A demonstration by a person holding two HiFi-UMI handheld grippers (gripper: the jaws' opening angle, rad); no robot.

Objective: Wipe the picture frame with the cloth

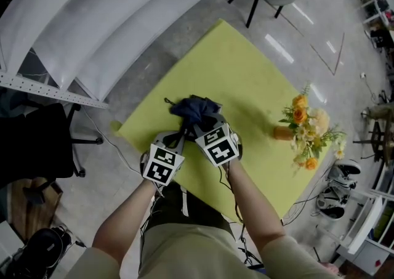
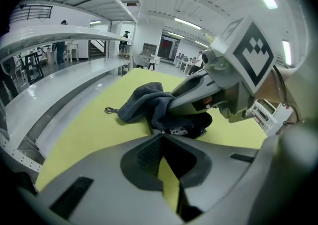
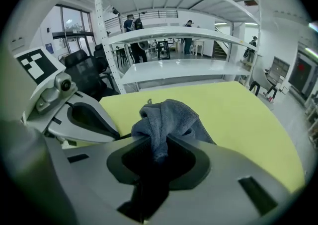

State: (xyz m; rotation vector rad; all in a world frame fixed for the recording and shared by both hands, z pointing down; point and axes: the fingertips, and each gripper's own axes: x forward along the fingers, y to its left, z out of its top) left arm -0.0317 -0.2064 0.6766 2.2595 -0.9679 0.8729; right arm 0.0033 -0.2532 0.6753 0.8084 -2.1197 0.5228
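We have the right tongs (image 3: 158,142) clamped on the bunched dark cloth (image 3: 169,117), which lies over the frame (image 2: 191,125) at the yellow desk's (image 1: 246,74) 9 o'clock side. Left tongs (image 2: 161,135) are pinched on the frame's near edge. Flowers (image 1: 305,130) sit at the cloth's 3 o'clock.

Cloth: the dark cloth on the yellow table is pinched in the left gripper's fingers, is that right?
Wrong side. The dark cloth on the yellow table is pinched in the right gripper, between its fingers. The right gripper view shows the cloth bunched up and clamped there.
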